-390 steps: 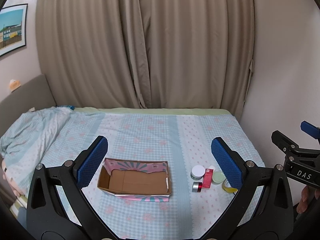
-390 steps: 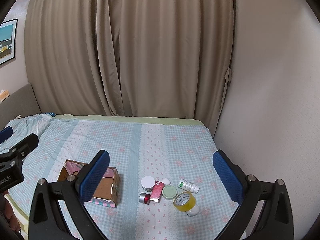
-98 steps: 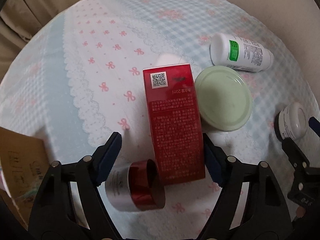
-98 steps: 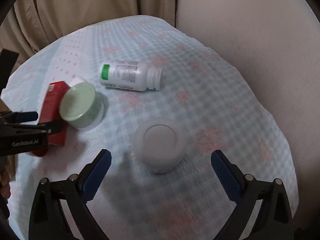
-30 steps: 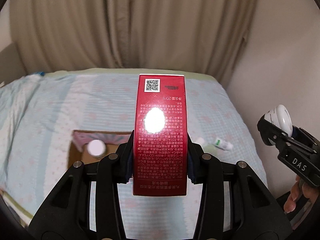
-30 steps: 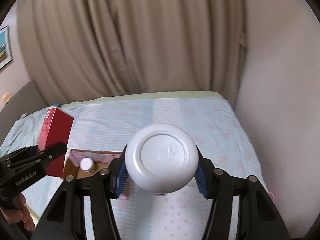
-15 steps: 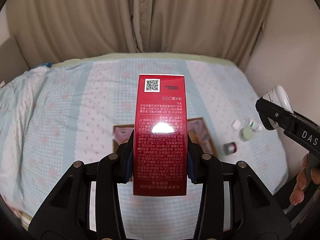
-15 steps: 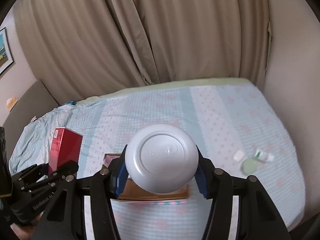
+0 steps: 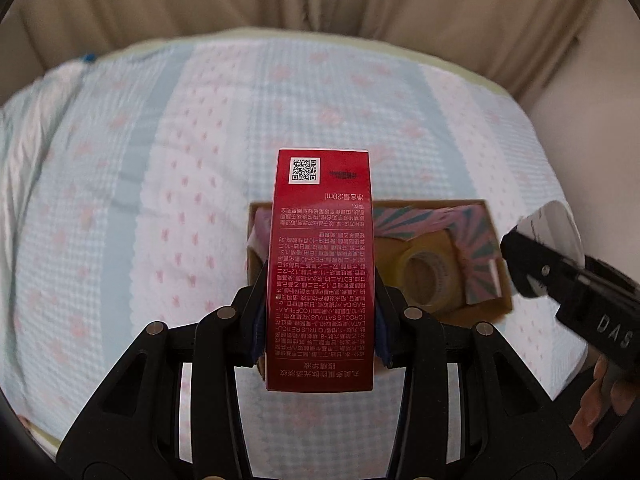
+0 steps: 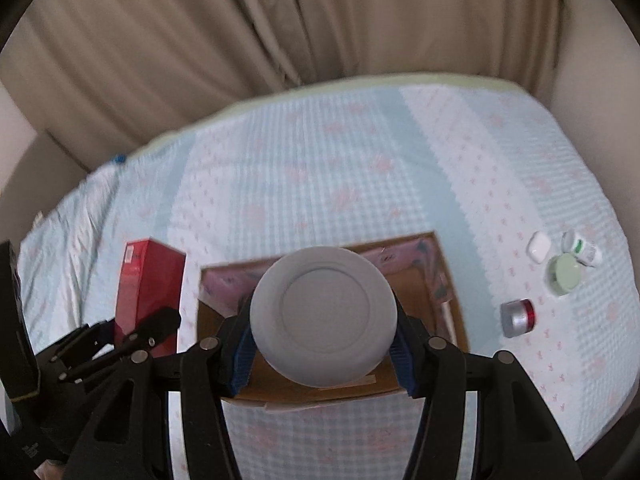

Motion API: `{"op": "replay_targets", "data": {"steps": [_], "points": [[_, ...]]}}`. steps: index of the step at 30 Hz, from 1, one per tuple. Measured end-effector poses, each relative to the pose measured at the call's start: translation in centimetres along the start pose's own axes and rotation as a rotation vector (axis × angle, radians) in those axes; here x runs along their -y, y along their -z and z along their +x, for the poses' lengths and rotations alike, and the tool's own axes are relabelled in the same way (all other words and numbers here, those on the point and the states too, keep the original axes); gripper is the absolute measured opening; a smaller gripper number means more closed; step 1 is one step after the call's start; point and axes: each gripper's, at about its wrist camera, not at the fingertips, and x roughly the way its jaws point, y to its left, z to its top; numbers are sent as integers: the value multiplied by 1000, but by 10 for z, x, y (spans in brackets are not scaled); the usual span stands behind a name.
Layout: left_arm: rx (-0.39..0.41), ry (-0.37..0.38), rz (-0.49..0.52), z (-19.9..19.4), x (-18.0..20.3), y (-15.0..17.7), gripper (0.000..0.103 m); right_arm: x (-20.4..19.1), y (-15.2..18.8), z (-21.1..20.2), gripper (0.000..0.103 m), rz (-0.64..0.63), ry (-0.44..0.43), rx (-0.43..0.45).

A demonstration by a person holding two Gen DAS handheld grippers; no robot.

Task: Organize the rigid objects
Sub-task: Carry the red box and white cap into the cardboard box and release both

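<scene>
The room around me: a bed against drawn curtains.

Below me lies the bed [image 9: 200, 152], covered by a bedspread [image 10: 320, 168] checked in pale blue and white, with broad blue stripes, scalloped white bands and small pink bows scattered all over. A pale green mattress edge [image 10: 460, 79] shows along its far side. Behind it hang beige curtains [image 10: 260, 32] in heavy vertical folds, filling the whole background. A plain off-white wall [image 9: 592, 92] stands to my right of the bed. Near the far left corner of the bedspread sits a small blue speck [image 10: 119, 158], too small for me to identify.
</scene>
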Motion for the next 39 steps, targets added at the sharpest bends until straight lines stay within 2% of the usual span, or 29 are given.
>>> {"op": "replay_targets", "data": {"steps": [6, 10, 17, 23, 25, 26, 27, 28, 29, 30, 32, 39], "points": [[-50, -35, -61, 60, -15, 15, 38, -4, 10, 66, 53, -66, -26, -123], [-58, -54, -86, 88, -16, 22, 38, -1, 15, 101, 53, -90, -51, -175], [-82, -109, -43, 117, -10, 27, 38, 9, 14, 139, 53, -55, -92, -225], [-110, -116, -36, 127, -6, 27, 38, 15, 1, 159, 53, -2, -100, -259], [-114, -89, -54, 127, -7, 27, 39, 15, -2, 166, 53, -7, -109, -272], [-119, -69, -60, 127, -7, 27, 45, 14, -3, 168, 53, -11, -97, -271], [-118, -64, -53, 126, -5, 27, 70, 14, -5, 170, 53, -11, -90, -270], [-113, -37, -42, 124, -2, 26, 82, 15, -6, 170, 67, -1, -88, -268], [-114, 4, -34, 123, 2, 26, 102, 17, -7, 169, 80, 9, -90, -255], [-108, 26, -19, 121, 9, 27, 103, 20, -8, 167, 103, 18, -93, -234], [-100, -27, 13, 117, 17, 29, 103, 23, -9, 162, 103, 19, -100, -206], [-136, -12, -43, 114, 11, 35, 103, 37, -4, 152, 103, 22, -77, -216]]}}
